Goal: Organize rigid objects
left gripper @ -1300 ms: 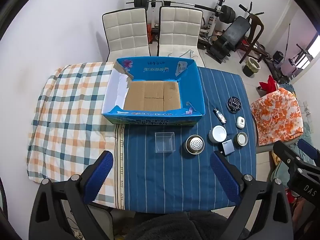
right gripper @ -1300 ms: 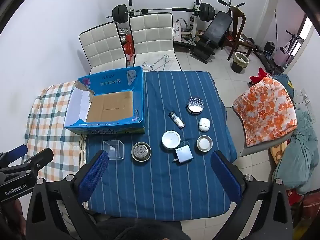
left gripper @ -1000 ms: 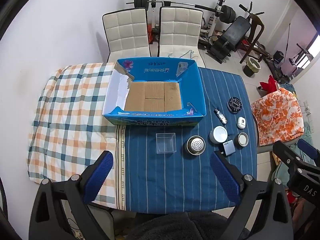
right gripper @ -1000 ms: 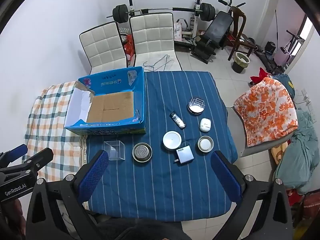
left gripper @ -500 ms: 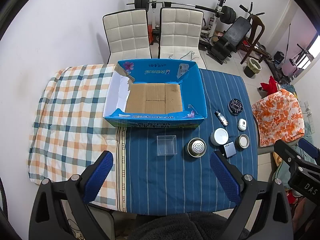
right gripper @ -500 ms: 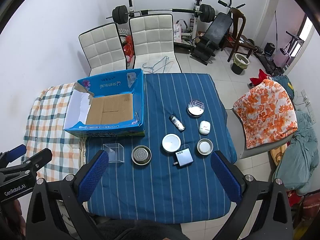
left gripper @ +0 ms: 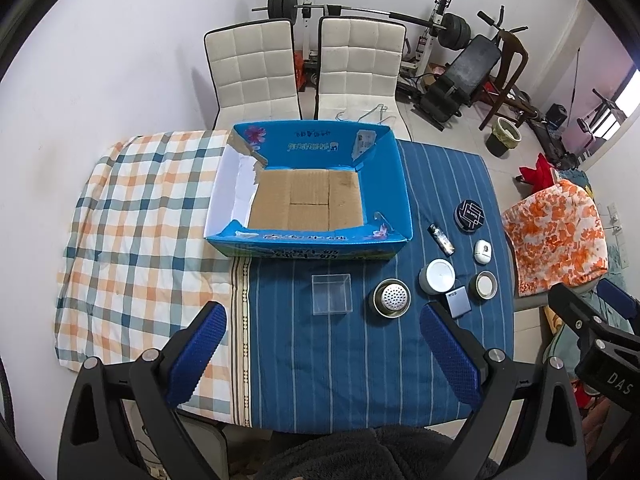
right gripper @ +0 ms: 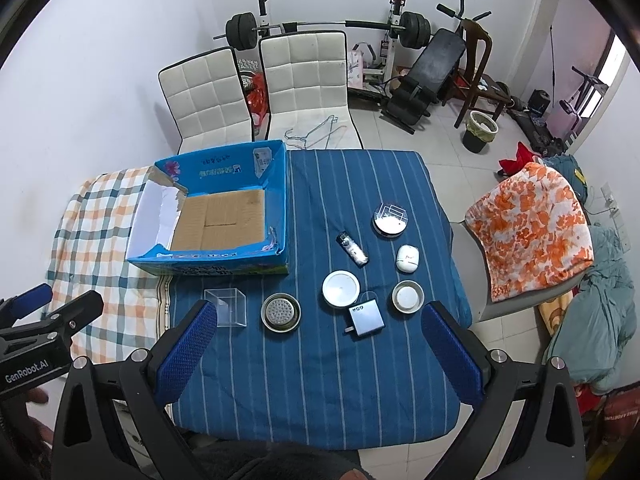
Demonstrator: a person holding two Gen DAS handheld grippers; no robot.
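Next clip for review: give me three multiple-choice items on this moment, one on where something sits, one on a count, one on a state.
1. Where is the clear plastic cube box?
A. inside the carton
B. on the blue striped cloth, just in front of the carton
C. on a chair

2. How many white quilted chairs stand behind the table?
A. one
B. two
C. four

3. What is the state of the open blue cardboard carton?
A. only its bare cardboard floor shows
B. half full
C. closed with flaps

Answers: 1 B, it stands on the blue striped tablecloth near the carton's front wall. 2 B, two stand side by side. 3 A, only brown floor panels show inside. Both the left gripper and right gripper hang open above the table.
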